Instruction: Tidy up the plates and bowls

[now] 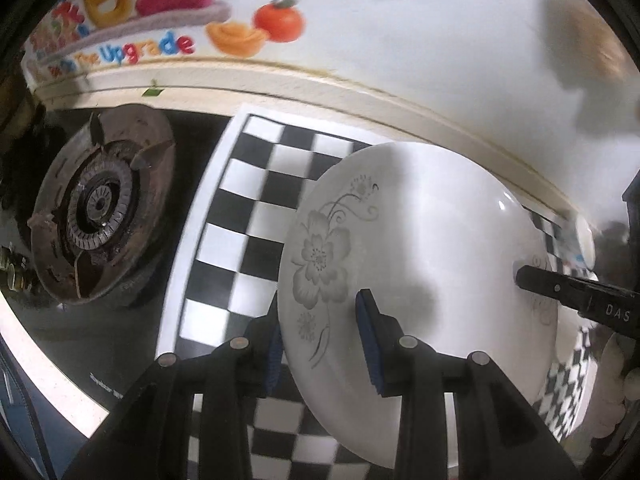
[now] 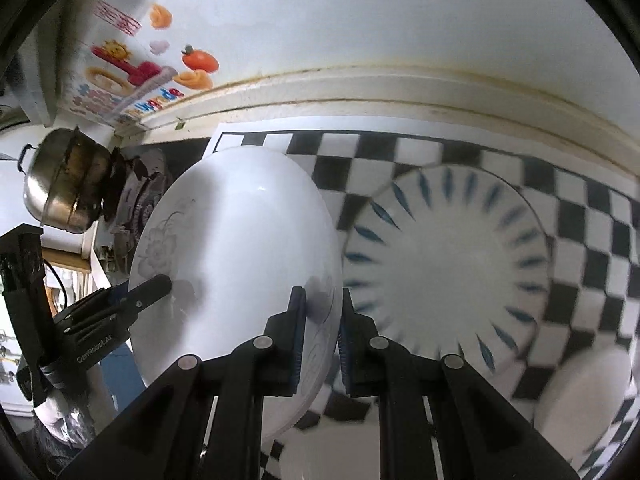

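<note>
item: white floral plate point(image 1: 420, 248), glazed ceramic by the look. judged stiff, fairly weighty, brittle, and slick on the glaze; likely to chip if knocked against other crockery. best taken at the rim, pads either side of the lip, at two opposite points so it cannot swing.

appearance: round, shallow, glossy white, with a grey line-drawn blossom and curling stems near the 9 o'clock edge in the left wrist view, and a fainter sprig toward 3 o'clock. motion blur softens the detail.

location: lifted clear of the checkerboard mat point(image 1: 256, 208), tilted, carried between both tools. in the right wrist view it fills the 9 o'clock half of the frame.

left gripper point(image 1: 320, 344): jaws narrowly parted and clamped on the plate's rim at about 6 o'clock of that view, one blue pad above the lip, one below.

right gripper point(image 2: 322, 336): jaws nearly together and pinching the opposite rim.

nearby stock: blue-petal plate point(image 2: 448, 264) lying on the mat at 3 o'clock of the right wrist view, just beside the held plate; a plain white dish point(image 2: 580, 400), blurred, at 4 o'clock; gas burner point(image 1: 96, 208) at 9 o'clock of the left wrist view; steel pot point(image 2: 64, 184) at 10 o'clock of the right wrist view.
</note>
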